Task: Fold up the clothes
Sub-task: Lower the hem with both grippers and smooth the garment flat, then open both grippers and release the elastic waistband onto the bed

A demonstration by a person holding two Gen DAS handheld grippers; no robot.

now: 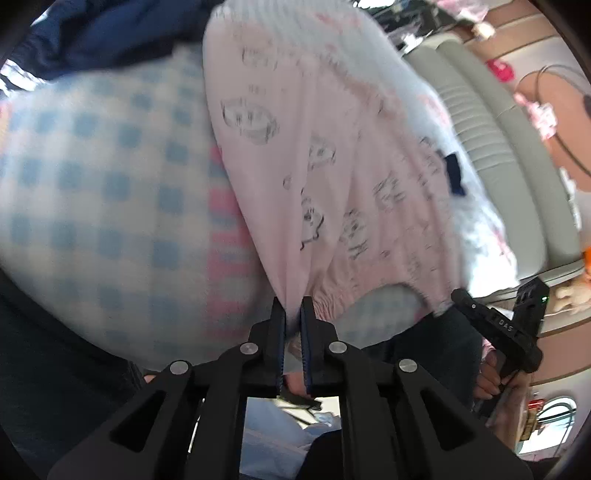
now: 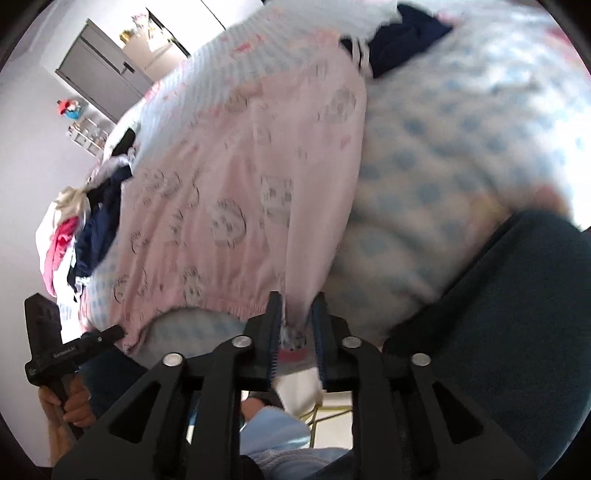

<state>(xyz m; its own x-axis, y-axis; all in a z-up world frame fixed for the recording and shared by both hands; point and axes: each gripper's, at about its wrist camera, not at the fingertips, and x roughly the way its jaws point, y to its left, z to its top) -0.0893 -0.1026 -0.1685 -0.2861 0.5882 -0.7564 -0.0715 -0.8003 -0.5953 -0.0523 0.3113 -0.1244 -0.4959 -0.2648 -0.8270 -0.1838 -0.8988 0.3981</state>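
Left wrist view: the left gripper [image 1: 292,314] has its fingers closed narrow on the elastic waistband of the pink pants [image 1: 314,155], pinching a gathered bunch of cloth at one end of the band. The pants trail away over a blue checked bedcover [image 1: 96,177], with a navy garment [image 1: 110,33] at the far left. At the near right the right gripper [image 1: 452,297] meets the other end of the waistband, and the band sags between the two holds.

Right wrist view: the right gripper [image 2: 297,314] is closed on its bunch of pink waistband, cloth filling the gap between the fingers. The pants [image 2: 236,177] lie out over the bedcover [image 2: 461,140]; a pile of clothes [image 2: 81,229] sits at the far left, and the left gripper [image 2: 122,332] touches the band at the near left.

Both holds look small, taken at the very edge. A sharp tug or uneven lift could likely slip the elastic from one pinch, and the slack middle may crease any fold.
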